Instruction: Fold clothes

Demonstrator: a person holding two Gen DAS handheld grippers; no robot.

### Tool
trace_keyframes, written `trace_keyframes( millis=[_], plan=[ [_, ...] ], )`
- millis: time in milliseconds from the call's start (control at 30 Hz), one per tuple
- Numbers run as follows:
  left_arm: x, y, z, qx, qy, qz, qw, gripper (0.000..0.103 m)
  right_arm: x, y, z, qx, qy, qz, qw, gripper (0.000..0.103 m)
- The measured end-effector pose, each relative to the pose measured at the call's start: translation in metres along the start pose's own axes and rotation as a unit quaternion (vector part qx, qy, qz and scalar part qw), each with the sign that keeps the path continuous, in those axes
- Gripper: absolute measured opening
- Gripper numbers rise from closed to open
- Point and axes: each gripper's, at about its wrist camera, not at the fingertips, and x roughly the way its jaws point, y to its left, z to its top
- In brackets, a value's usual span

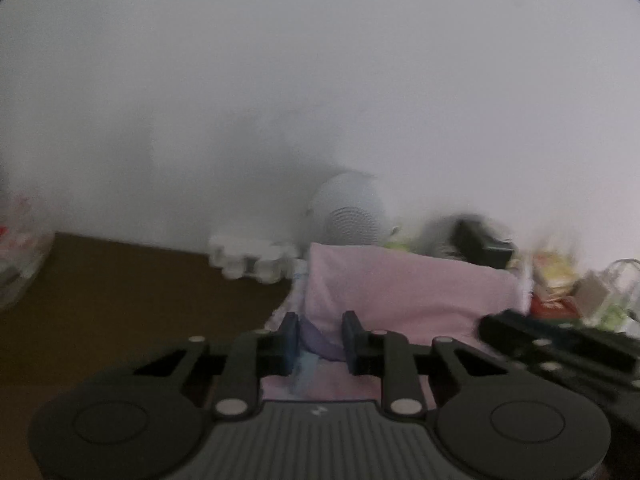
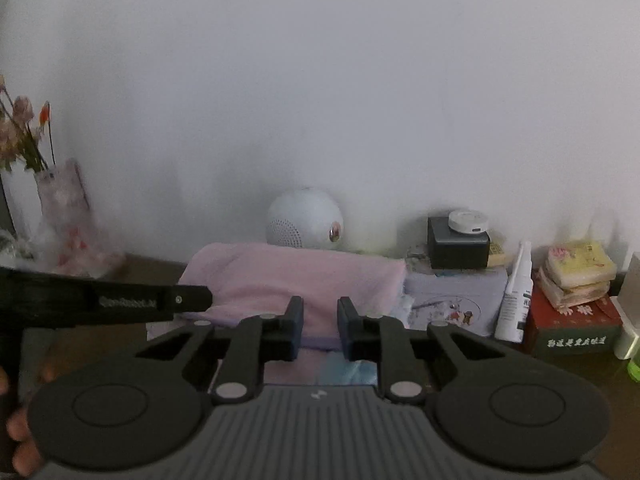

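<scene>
A pink garment [image 1: 408,292] lies bunched on the brown table [image 1: 140,280], with a lavender hem on its near edge. My left gripper [image 1: 320,338] is shut on that hem, and lavender cloth is pinched between its blue pads. In the right wrist view the same pink garment [image 2: 288,276] spreads ahead. My right gripper [image 2: 320,328] is narrowed onto its lavender edge, with pale blue fabric below. The left gripper's black body [image 2: 100,300] crosses the left side of that view. The right gripper's body [image 1: 560,344] shows blurred at the right of the left wrist view.
Against the white wall stand a round white speaker [image 2: 304,218], a black box [image 2: 458,246] topped by a white disc, a spray bottle [image 2: 516,300] and a red box [image 2: 572,328] with yellow packs. A flower vase [image 2: 64,216] stands far left. A hand [image 2: 20,432] shows bottom left.
</scene>
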Motion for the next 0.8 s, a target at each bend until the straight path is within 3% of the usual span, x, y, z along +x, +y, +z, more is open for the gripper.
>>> trace_keyframes(
  millis=[100,167,233,333,367,433,533,567,700,800],
  plan=[
    [-0.035,0.009,0.010,-0.026,-0.029,-0.026,0.9989,0.024,-0.049,0.000,0.025,0.008,-0.079,-0.006,0.997,0.024],
    [-0.065,0.010,0.023,-0.027,-0.050,-0.018,0.9983,0.025,-0.082,0.002,0.038,0.019,-0.120,-0.013,0.993,0.037],
    [-0.097,0.004,0.027,-0.005,-0.066,0.000,0.9978,0.030,-0.100,0.006,0.041,0.028,-0.107,-0.021,0.994,0.037],
    [-0.141,-0.006,0.013,0.028,-0.084,0.016,0.9959,0.056,-0.126,0.013,0.023,0.034,-0.066,-0.033,0.997,0.038],
    [-0.154,-0.010,0.001,0.036,-0.088,0.022,0.9952,0.060,-0.135,0.016,0.015,0.035,-0.050,-0.037,0.997,0.042],
    [-0.171,-0.018,-0.020,0.056,-0.073,0.034,0.9951,0.063,-0.152,0.021,-0.003,0.037,-0.017,-0.045,0.998,0.047],
    [-0.182,-0.024,-0.066,0.064,-0.035,0.047,0.9962,0.080,-0.178,0.030,-0.029,0.040,0.032,-0.057,0.997,0.061],
    [-0.190,-0.025,-0.084,0.066,-0.018,0.046,0.9966,0.081,-0.187,0.033,-0.039,0.038,0.049,-0.061,0.996,0.067],
    [-0.215,-0.032,-0.159,0.075,0.023,0.047,0.9958,0.081,-0.212,0.053,-0.098,0.016,0.098,-0.081,0.992,0.070],
    [-0.225,-0.037,-0.205,0.084,0.057,0.032,0.9944,0.081,-0.229,0.058,-0.143,0.036,0.127,-0.077,0.988,0.077]
  ],
)
